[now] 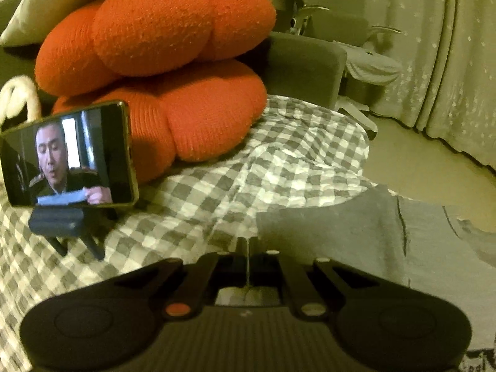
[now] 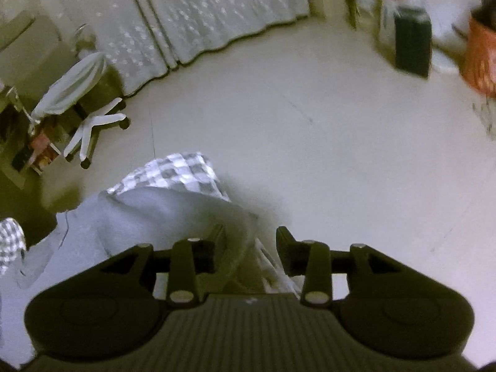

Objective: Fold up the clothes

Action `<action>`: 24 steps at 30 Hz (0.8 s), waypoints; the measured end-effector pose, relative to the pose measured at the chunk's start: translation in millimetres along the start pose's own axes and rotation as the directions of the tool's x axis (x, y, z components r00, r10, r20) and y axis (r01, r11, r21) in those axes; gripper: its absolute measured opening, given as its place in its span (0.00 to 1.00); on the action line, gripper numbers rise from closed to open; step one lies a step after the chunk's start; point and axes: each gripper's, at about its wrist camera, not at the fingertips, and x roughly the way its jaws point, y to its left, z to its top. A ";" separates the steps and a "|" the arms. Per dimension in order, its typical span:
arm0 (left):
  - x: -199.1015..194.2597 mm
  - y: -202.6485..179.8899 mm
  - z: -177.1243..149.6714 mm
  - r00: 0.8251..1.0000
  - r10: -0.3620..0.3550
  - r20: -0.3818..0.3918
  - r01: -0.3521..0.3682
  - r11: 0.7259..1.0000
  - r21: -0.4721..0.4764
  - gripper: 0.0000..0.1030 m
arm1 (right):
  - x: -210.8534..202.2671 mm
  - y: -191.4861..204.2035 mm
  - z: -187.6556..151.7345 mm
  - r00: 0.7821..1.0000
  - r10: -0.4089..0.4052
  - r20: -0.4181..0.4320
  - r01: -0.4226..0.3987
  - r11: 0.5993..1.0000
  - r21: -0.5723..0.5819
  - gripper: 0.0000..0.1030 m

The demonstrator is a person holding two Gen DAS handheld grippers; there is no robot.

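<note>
- Grey-and-white checked cloth cover [image 1: 198, 192]: lying rumpled over the low surface and spreading from the near left to the far right, where its edge is dropping toward the floor.
- Grey fabric garment [image 1: 341, 235]: lying on the checked cover at the near right, its right edge hanging out over the pale floor [image 1: 434, 167]; in the right wrist view the same garment [image 2: 145, 217] is draping over the cover's corner.
- Left gripper [image 1: 247, 248]: fingers pressed together, pinching a thin whitish edge of cloth between them at the garment's near left corner.
- Right gripper [image 2: 250, 235]: fingers standing apart and angling down past the garment's right edge; cloth is showing in the gap, but whether the pads are touching it cannot be told.
- Orange knitted cushion with rounded lobes [image 1: 167, 62]: resting on the far left of the cover, leaning against a grey padded backrest [image 1: 303, 68].
- Cream pillow [image 1: 62, 3]: sitting behind the cushion, far left.
- Black phone on a small dark stand [image 1: 68, 155]: standing on the cover at the left, screen glowing.
- Pale patterned curtain [image 2: 186, 15]: hanging to the floor along the far wall.
- White-based swivel chair [image 2: 90, 117]: standing on the floor at the far left, near the curtain.
- Black box [image 2: 412, 43] and orange basket [image 2: 480, 59]: sitting blurred at the far right.
</note>
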 end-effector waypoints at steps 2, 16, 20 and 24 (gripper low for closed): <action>-2.2 2.8 -0.1 1.000 -0.003 -0.009 0.002 1.000 -0.015 0.01 | -4.0 -6.4 -1.8 1.000 0.022 -0.018 -0.022 1.000 0.015 0.39; -9.0 9.5 -5.6 1.000 0.007 -0.008 -0.007 1.000 -0.005 0.01 | -26.0 -33.0 -5.1 0.987 0.123 -0.106 -0.112 0.987 0.112 0.39; -9.6 2.1 -7.7 1.000 -0.003 -0.009 0.004 1.000 0.011 0.01 | -28.7 -21.7 -5.6 0.968 0.218 -0.124 -0.207 0.973 0.097 0.39; -10.5 -1.1 -9.9 1.000 -0.003 -0.007 0.004 0.999 0.032 0.01 | -27.3 -3.1 -12.1 0.978 0.164 -0.132 -0.165 0.986 0.002 0.04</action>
